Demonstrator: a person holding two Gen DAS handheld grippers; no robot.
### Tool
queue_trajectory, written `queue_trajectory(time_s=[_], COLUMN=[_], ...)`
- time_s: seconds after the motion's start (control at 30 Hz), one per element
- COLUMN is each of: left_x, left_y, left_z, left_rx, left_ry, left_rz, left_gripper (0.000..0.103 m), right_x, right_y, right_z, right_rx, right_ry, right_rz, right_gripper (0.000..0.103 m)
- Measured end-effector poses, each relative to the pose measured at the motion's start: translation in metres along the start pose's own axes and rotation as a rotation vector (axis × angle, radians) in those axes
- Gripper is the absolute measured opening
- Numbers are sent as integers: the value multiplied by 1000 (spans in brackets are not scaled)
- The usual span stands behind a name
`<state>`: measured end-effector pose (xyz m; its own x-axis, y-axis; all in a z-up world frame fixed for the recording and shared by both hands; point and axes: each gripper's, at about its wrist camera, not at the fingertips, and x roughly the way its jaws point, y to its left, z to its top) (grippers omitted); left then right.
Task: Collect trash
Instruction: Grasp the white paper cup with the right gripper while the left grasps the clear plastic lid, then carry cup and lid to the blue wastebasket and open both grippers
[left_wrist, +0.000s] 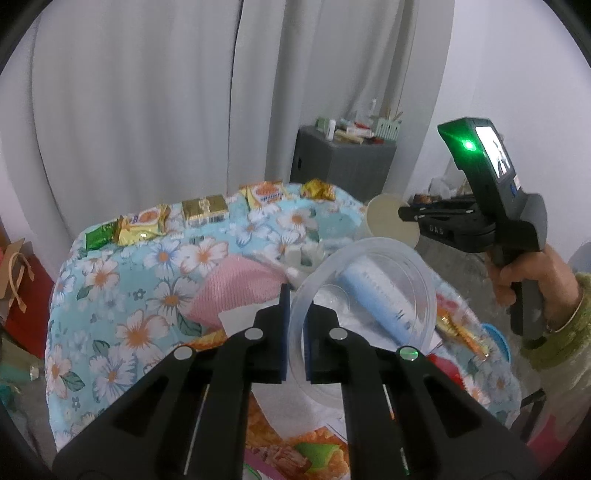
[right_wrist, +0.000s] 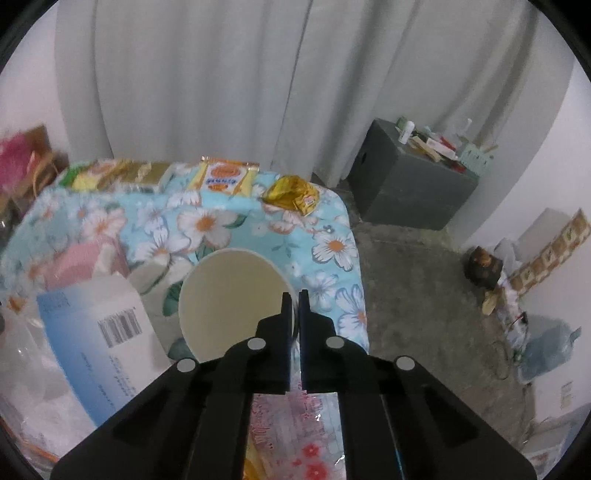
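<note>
Your left gripper (left_wrist: 295, 325) is clamped on the near rim of a clear plastic tub (left_wrist: 360, 295), w/ one finger (left_wrist: 275, 332) outside the wall and the other inside, the tub tilted so its mouth faces the camera. Inside it lies a light-blue box (left_wrist: 380, 299), slanting from far left to near right. Below sits a table under a floral cloth (left_wrist: 122, 295); a pink knit cloth (left_wrist: 236, 288) lies just left of the tub.

Your right gripper (right_wrist: 294, 306) pinches the right rim of a paper cup (right_wrist: 232, 299), fingers (right_wrist: 285, 317) nearly together, wall between them; the cup's cream interior faces the lens. In the left wrist view the same cup (left_wrist: 388, 221) is held off the table's far right corner, above and just beyond the tub rim, not touching it, w/ your right hand (left_wrist: 532, 280) on the handle. From the right wrist view the light-blue box w/ barcode sits near left of the cup.

Along the table's far edge runs a row of wrappers: a green packet (left_wrist: 99, 238), yellow snack bags (left_wrist: 142, 225), a gold box (left_wrist: 204, 210), an orange-and-white packet (right_wrist: 221, 179) and a crumpled gold wrapper (right_wrist: 293, 194) at far right. A grey cabinet (right_wrist: 410, 184) stands beyond on the floor, at right.
</note>
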<state>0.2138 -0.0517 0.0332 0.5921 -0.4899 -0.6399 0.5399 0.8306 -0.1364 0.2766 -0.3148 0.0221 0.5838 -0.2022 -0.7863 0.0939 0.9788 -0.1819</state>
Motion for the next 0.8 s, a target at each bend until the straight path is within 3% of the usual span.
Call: queue_trajectory(time_s=[0.27,0.43,0.8], left_x=[-40,-75,-153], left_y=[-3,-7,-32], left_z=[6,10,4], left_rx=[-21,-43,-72], left_ry=[-103,-178,-307], left_rz=[-16,-33,-151], left_gripper=[4,4,4], right_x=[-44,-93,-229], right_y=[-3,-7,-18], right_z=[8,9,-43], right_rx=[21,26,15], right_ry=[-86,-169,-293], right_rz=[-15,-24,-91], right_gripper=[3,3,3])
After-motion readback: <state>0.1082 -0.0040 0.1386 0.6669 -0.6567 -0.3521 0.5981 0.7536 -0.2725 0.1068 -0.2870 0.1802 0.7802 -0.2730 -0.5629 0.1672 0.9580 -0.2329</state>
